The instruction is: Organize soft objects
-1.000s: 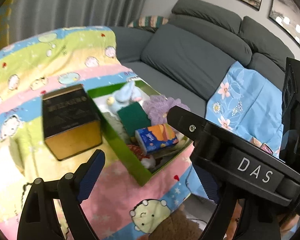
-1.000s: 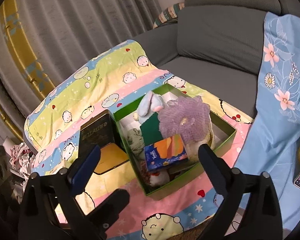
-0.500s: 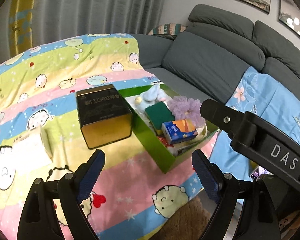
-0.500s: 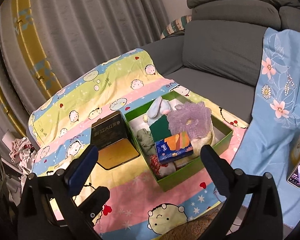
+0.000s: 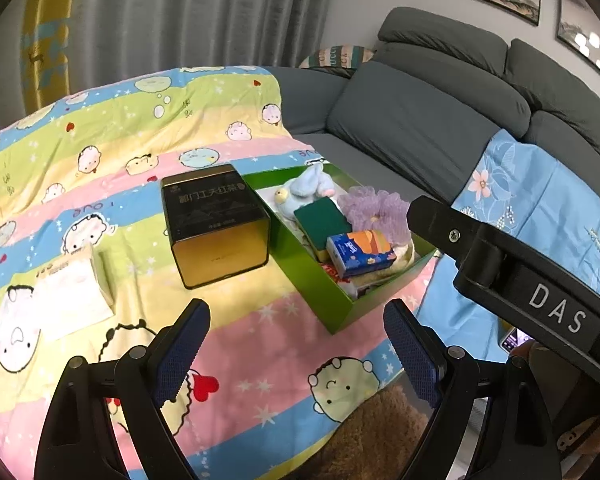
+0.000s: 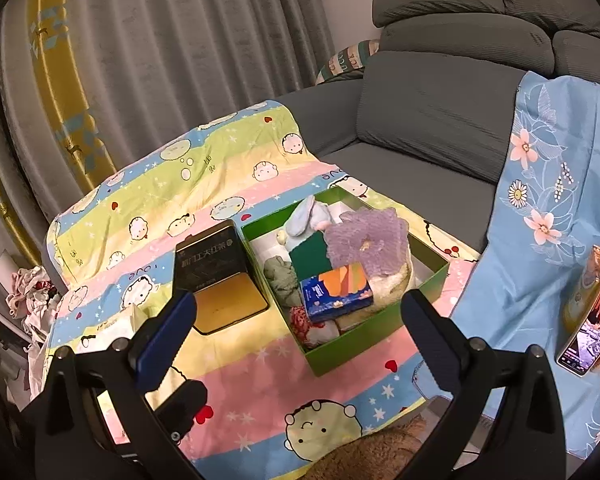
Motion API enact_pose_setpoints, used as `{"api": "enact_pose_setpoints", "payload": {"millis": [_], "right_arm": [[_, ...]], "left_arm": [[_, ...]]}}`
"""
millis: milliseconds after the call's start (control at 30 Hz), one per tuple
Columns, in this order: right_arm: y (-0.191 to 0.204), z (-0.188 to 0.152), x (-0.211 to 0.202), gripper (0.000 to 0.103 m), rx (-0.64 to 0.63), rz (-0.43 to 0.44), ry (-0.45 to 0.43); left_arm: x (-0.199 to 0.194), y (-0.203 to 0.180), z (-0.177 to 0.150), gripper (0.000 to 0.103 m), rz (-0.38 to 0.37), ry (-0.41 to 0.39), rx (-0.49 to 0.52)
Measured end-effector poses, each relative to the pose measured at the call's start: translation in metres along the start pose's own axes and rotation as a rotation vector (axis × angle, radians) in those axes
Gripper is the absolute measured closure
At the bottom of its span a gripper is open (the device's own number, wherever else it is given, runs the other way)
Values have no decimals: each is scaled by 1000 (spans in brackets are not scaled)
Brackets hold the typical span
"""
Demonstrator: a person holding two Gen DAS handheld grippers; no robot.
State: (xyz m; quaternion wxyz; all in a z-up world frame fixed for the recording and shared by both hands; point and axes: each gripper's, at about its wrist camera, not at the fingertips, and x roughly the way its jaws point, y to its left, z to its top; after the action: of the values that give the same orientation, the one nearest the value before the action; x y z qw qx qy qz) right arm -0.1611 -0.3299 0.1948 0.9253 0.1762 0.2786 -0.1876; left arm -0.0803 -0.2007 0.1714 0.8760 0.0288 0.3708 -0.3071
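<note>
Plainly, left hand-held gripper (image 5: 296, 344): jaws stood wide apart with nothing between them, poised above the pink stripe of the cartoon blanket (image 5: 112, 148).
Right hand-held gripper (image 6: 298, 334): jaws likewise spread wide and empty (its body also crossed the right side of the left wrist view).
Green box (image 5: 340, 300): sat on the blanket ahead of both grippers, open-topped and crowded with soft things.
Box contents: blue tissue pack (image 6: 336, 294) on top near the front, green sponge (image 5: 320, 220) behind it, purple mesh puff (image 6: 366, 236) to the right, pale blue plush toy (image 5: 308, 190) at the far end.
Dark tin (image 5: 214, 224): stood just beside the box's left wall.
White tissue packet (image 5: 74, 294): lay on the blanket, well left of the tin.
Sofa (image 6: 432, 120): grey, behind everything.
</note>
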Motion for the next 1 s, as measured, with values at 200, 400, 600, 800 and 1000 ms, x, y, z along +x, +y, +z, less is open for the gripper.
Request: {"api": "enact_pose_setpoints", "payload": {"millis": [200, 400, 600, 800, 1000], "right_arm": [[-1, -2, 0, 1, -6, -17, 10], [-3, -4, 1, 1, -2, -27, 18], [-4, -4, 3, 1, -4, -33, 25], [-4, -4, 6, 1, -7, -38, 32], [-3, -4, 6, 1, -11, -42, 33]], "left_arm": [[-2, -1, -1, 14, -10, 1, -3], [-1, -4, -2, 14, -16, 13, 2], [1, -4, -2, 14, -20, 23, 3], [2, -5, -2, 14, -21, 25, 5], [3, -4, -4, 14, -26, 32, 7]]}}
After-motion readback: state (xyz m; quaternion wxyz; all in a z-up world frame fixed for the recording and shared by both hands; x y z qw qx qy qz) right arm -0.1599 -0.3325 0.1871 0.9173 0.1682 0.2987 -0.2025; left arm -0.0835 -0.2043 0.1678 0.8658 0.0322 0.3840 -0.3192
